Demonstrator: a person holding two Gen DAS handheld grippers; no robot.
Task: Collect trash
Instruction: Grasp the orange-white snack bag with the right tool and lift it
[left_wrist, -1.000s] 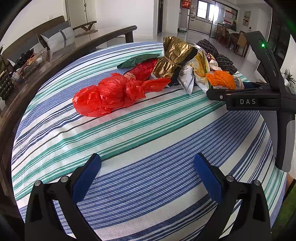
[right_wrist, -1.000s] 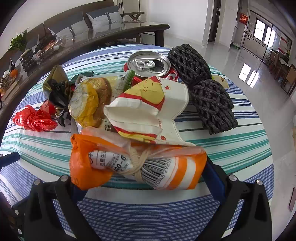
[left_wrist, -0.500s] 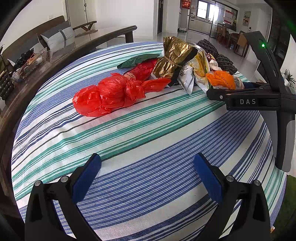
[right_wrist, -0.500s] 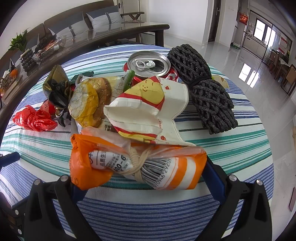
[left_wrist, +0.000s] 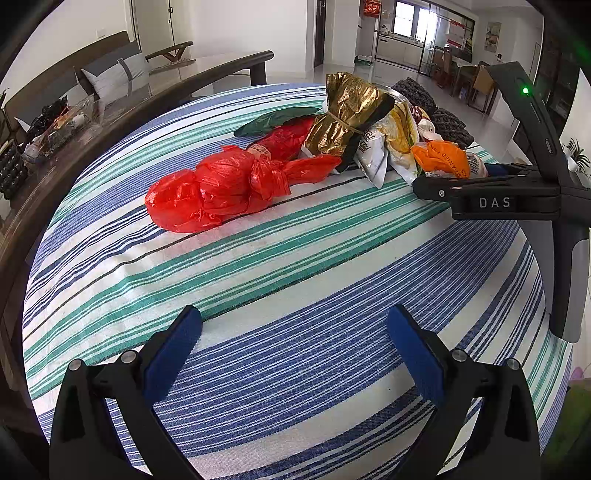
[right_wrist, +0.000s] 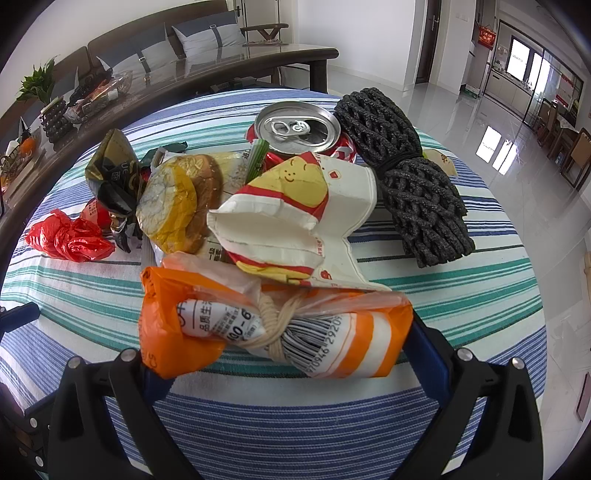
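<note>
On the striped tablecloth (left_wrist: 295, 266) a line of rubbish is laid out, and the first pick is being set up. The right gripper (right_wrist: 277, 354) is brought in low around the orange wrapper bundle (right_wrist: 273, 325), which is tied at its middle with pale string. Its blue pads are seen at either end of the bundle, the right one right at the wrapper's end, the left one mostly hidden behind it; whether the jaws are actually pressing cannot be told, though the bundle looks to be resting on the cloth, not lifted. The left gripper (left_wrist: 295, 339) is held wide apart over bare cloth, nothing between its jaws, well short of the red plastic bag (left_wrist: 221, 188).

Behind the orange bundle a white and yellow paper box (right_wrist: 295, 218), a soda can (right_wrist: 299, 129), a black mesh roll (right_wrist: 402, 162) and a gold foil packet (left_wrist: 347, 110) are waiting. No bin is seen in either view.

By the look of it, collection is at its start. Next, a firm squeeze on the soft bundle is called for, then a clean lift clear of the paper box touching it behind.
</note>
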